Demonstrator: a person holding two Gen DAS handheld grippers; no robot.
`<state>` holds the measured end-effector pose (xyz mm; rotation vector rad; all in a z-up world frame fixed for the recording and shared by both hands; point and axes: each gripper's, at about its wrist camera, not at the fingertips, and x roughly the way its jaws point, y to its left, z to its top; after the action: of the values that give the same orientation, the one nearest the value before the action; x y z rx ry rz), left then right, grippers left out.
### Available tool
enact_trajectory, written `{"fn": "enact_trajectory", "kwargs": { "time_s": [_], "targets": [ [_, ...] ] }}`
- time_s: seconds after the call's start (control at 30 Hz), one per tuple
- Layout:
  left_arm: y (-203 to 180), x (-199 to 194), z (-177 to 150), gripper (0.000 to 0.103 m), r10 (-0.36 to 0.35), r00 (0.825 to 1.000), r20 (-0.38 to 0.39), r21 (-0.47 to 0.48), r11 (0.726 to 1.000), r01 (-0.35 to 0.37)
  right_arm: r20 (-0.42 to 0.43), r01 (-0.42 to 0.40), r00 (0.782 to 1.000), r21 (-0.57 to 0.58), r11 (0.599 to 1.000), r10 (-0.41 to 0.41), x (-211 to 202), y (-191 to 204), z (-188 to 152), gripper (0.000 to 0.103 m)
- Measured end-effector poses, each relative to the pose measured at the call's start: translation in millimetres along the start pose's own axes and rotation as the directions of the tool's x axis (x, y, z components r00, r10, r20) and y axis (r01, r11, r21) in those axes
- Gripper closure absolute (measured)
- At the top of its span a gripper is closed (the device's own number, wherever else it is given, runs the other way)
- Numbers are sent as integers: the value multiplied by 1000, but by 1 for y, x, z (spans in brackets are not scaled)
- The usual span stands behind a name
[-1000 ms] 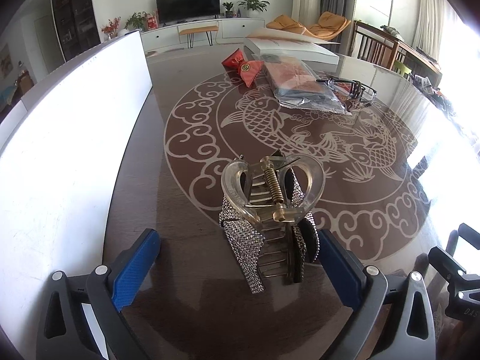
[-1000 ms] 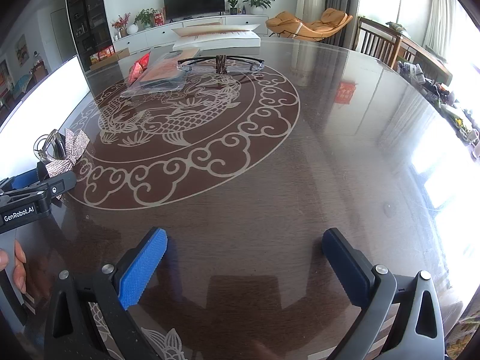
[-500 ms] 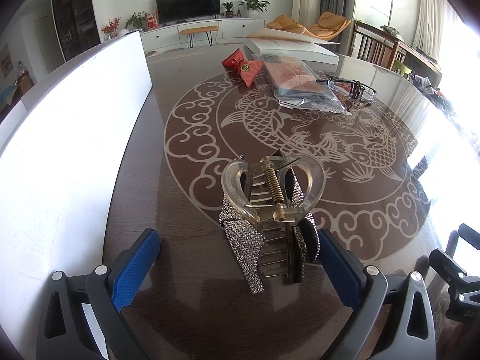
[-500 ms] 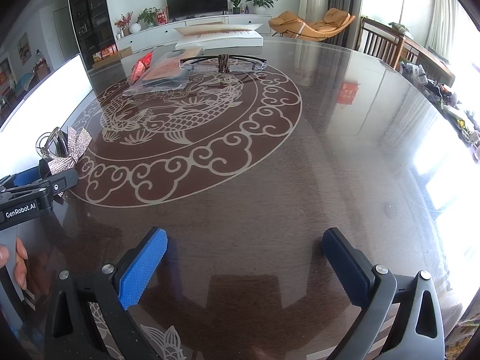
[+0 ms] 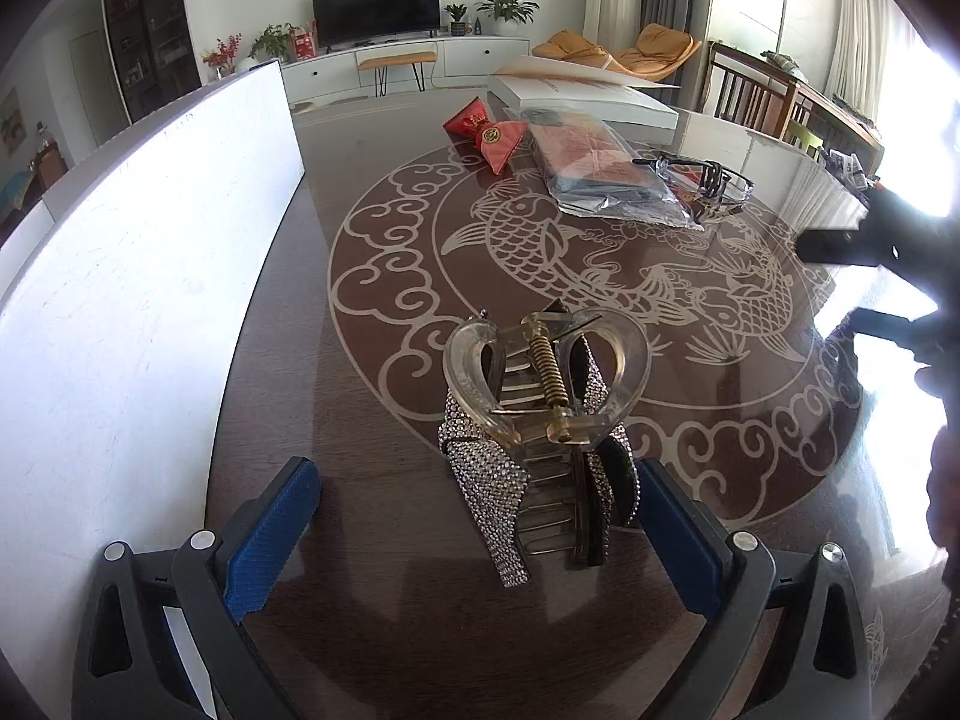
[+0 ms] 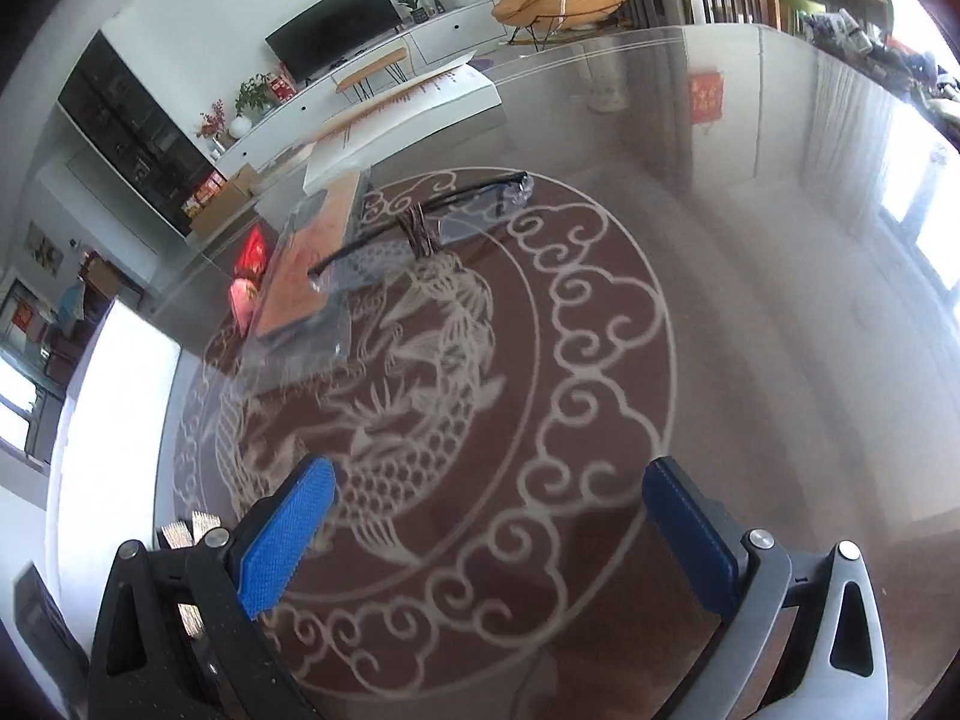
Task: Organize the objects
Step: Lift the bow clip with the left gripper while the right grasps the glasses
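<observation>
Dark glossy table (image 5: 372,546) with hair clip (image 5: 543,414), red pouch (image 5: 487,135), plastic packet (image 5: 606,171), glasses (image 5: 708,177), white box (image 5: 594,99).

Glossy table (image 5: 372,540), clear-plastic hair clip (image 5: 480,384)

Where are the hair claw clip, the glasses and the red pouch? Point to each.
hair claw clip (image 5: 547,387): left wrist view, on its brass spring.
glasses (image 5: 696,177): left wrist view, on the middle of the frame.
red pouch (image 5: 489,135): left wrist view, on its gold emblem.
</observation>
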<state>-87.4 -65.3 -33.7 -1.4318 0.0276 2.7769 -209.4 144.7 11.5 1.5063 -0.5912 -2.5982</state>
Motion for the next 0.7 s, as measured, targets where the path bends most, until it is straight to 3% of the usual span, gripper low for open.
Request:
{"fn": "enact_trajectory", "kwargs": {
  "time_s": [0.2,0.3,0.33,0.37,0.4,0.43,0.57,0.7],
  "targets": [
    [0,0,0,0,0,1000,0,0,1000,0,-35,-1,999,202,979,8,56,26,83,0],
    [0,0,0,0,0,1000,0,0,1000,0,-63,120,992,136,983,-112,73,44,100,4],
    [0,0,0,0,-1,1000,0,-1,1000,1,-55,174,984,93,980,-170,73,50,99,22],
    [0,0,0,0,0,1000,0,0,1000,0,-32,220,975,50,974,-219,71,53,97,57],
    [0,0,0,0,0,1000,0,0,1000,0,-13,230,973,11,973,-229,69,54,92,73],
    [-1,0,0,0,0,1000,0,0,1000,0,2,233,973,-25,972,-233,66,54,86,81],
    [-1,0,1,0,0,1000,0,0,1000,0,32,159,987,-157,975,-156,41,42,48,86],
    [-1,0,0,0,0,1000,0,0,1000,0,61,112,993,-289,951,-99,0,23,-16,86]
  ]
}}
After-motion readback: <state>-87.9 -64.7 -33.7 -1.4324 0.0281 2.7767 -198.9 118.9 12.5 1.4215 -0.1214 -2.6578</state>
